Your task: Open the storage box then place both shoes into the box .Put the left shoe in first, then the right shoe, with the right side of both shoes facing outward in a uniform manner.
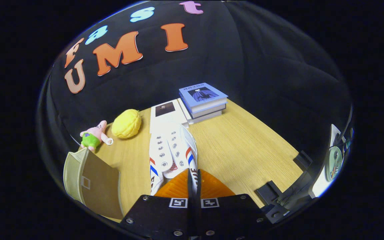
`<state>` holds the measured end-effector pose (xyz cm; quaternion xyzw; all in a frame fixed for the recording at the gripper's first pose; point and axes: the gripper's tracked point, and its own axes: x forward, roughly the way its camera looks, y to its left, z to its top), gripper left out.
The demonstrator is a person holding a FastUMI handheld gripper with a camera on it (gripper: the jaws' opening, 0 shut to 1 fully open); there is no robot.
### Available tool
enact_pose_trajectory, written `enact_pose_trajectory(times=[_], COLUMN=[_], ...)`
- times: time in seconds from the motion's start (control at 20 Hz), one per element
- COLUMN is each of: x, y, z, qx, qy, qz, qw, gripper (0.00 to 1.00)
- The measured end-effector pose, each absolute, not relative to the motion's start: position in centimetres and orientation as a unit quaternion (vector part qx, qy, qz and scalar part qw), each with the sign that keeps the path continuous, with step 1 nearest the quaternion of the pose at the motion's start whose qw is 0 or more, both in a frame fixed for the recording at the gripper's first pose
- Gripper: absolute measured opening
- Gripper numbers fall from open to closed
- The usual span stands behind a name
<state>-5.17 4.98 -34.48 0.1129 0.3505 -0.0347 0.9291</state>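
Note:
A white sneaker [172,150] with red and blue side stripes stretches away from my fingers, its toe pointing toward a flat white book. My gripper [193,181] is shut on the shoe's rear collar, both fingers pressed close together on the thin edge. I cannot tell whether the shoe rests on the wooden table [245,150] or hangs just above it. The beige storage box [92,181] stands to the left of my fingers, with a flat brown panel facing me; its inside is hidden.
Beyond the shoe lie a flat white book [167,113] and a stack of books with a blue cover [203,98]. A yellow plush [127,124] and a pink star toy [93,136] sit behind the box. Black clamps [272,193] grip the table's right edge.

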Motion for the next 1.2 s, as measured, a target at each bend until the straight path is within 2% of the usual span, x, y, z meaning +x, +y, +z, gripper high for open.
enact_pose_trajectory(times=[0.25, 0.5, 0.9, 1.2], x=[-5.4, -6.3, -9.4, -11.3], y=[11.7, 19.3, 29.3, 32.5], z=[-28.7, -26.0, -26.5, -29.2], qx=[0.123, 0.131, 0.134, 0.121], qy=[0.317, 0.305, 0.308, 0.318], qz=[-0.020, 0.006, 0.053, 0.045], qw=[0.940, 0.943, 0.940, 0.939], gripper=[0.00, 0.00, 0.00, 0.00])
